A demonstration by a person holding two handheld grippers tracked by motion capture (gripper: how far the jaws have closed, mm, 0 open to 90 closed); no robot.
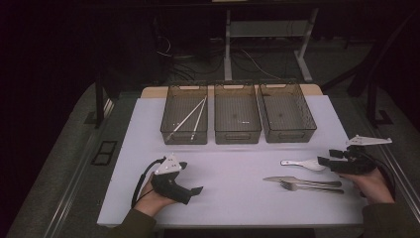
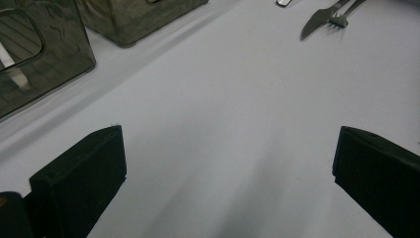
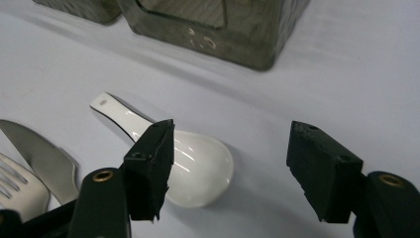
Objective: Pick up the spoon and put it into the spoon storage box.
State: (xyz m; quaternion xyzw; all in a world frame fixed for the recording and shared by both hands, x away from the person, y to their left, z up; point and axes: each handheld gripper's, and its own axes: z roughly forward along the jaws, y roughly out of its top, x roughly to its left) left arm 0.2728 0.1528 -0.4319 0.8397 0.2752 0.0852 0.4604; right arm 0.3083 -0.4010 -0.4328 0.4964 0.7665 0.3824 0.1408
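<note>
Pale lilac table cover [image 1: 233,188], three smoky see-through bins in a row along the far edge. Left bin [image 1: 184,115]: two white chopsticks [image 1: 190,119] inside, lying slanted, tips toward the near left corner. Middle bin [image 1: 237,114] and right bin [image 1: 286,113] just beside it, walls nearly touching.

Near left: left gripper [image 1: 198,190] in the left hand [image 1: 151,201], resting on the cover, pointing right, grey three-cornered plate on top. Jaws spread wide in the left gripper view [image 2: 228,168], bare cover between them, nothing held; corner of a bin at the upper left, knife and fork far off at the upper right.

Right of centre: white ceramic spoon [image 1: 303,163], handle pointing left, bowl to the right. Just nearer: steel knife [image 1: 297,180] and steel fork [image 1: 307,187], side by side, touching or nearly so, handles to the right.

Far right: right gripper [image 1: 324,161] in the right hand [image 1: 371,186], pointing left, tips at the bowl of the spoon. Jaws apart in the right gripper view [image 3: 233,166], gripping nothing; spoon [image 3: 198,168] flat on the cover, bowl partly behind the left jaw, handle angled away to the upper left. Knife [image 3: 42,156] and fork [image 3: 17,186] at the lower left there, a bin [image 3: 218,25] straight ahead.
</note>
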